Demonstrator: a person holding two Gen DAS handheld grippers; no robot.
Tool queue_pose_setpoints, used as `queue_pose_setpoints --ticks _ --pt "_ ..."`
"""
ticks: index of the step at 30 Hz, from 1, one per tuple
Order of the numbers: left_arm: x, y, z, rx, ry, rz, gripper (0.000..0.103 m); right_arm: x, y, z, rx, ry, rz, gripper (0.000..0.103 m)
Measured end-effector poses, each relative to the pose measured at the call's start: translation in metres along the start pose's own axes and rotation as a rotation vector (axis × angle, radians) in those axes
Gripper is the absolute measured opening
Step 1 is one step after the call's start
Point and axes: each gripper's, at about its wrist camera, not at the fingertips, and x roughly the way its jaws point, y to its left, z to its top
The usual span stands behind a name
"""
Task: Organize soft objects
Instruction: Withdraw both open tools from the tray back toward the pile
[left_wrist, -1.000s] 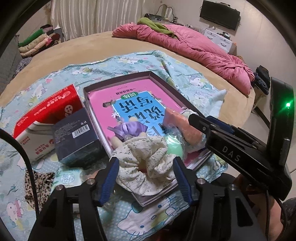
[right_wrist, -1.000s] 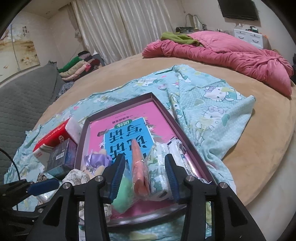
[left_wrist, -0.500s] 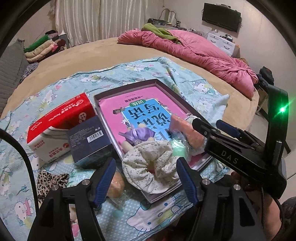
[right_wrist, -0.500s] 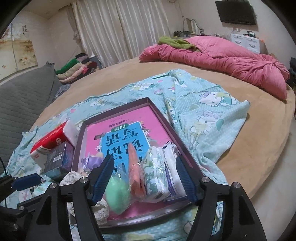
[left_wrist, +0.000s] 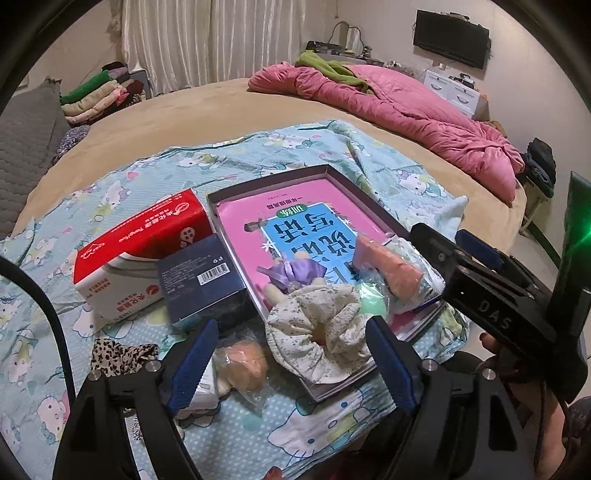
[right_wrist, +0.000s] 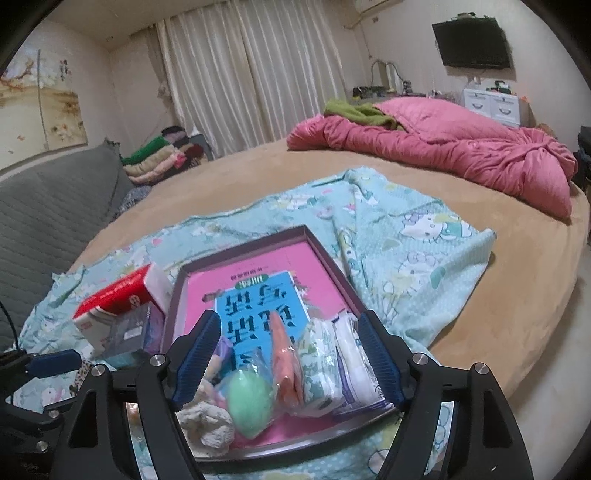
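A shallow dark tray (left_wrist: 221, 201) (right_wrist: 173, 295) with a pink and blue book in it lies on the Hello Kitty cloth. At its near end lie a cream floral scrunchie (left_wrist: 317, 332) (right_wrist: 207, 424), a purple bow (left_wrist: 291, 271), a green puff (right_wrist: 247, 402), an orange puff (left_wrist: 384, 260) (right_wrist: 282, 354) and tissue packs (right_wrist: 332, 365). My left gripper (left_wrist: 288, 363) is open and empty, just short of the scrunchie. My right gripper (right_wrist: 284, 360) is open and empty, above the puffs. A bagged peach puff (left_wrist: 242, 367) and a leopard scrunchie (left_wrist: 118, 356) lie outside the tray.
A red tissue box (left_wrist: 136, 251) and a dark blue box (left_wrist: 203, 280) stand left of the tray. A pink quilt (left_wrist: 406, 110) lies at the bed's far right. Folded clothes (left_wrist: 99, 92) are stacked at the back left. The bed edge drops off on the right.
Both grippers have pulled back and up from the tray. The right gripper's jaws have opened wider, away from the puffs. The peach puff has come into view by the left finger.
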Motion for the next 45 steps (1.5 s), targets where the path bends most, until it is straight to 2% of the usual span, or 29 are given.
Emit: queue_pose_setpoints --ticks 17,27,32,37,45 --pt "-0.02 0.023 -0.001 -0.05 -0.041 0.01 0.082 -0.023 0.017 0.006 -0.037 -0.05 0.018 0.079" --pt "-0.035 0.048 -0.003 -0.096 -0.068 0.017 0.082 -0.045 0.042 0.013 -0.059 -0.089 0.057 0.079" --pt "-0.045 0.064 -0.006 -0.123 -0.077 0.034 0.082 -0.055 0.062 0.015 -0.095 -0.097 0.084 0.079" --pt "-0.056 0.09 -0.006 -0.191 -0.081 0.045 0.082 -0.064 0.08 0.015 -0.135 -0.107 0.108 0.079" --pt "-0.074 0.133 -0.012 -0.267 -0.11 0.096 0.082 -0.067 0.094 0.012 -0.168 -0.091 0.128 0.079"
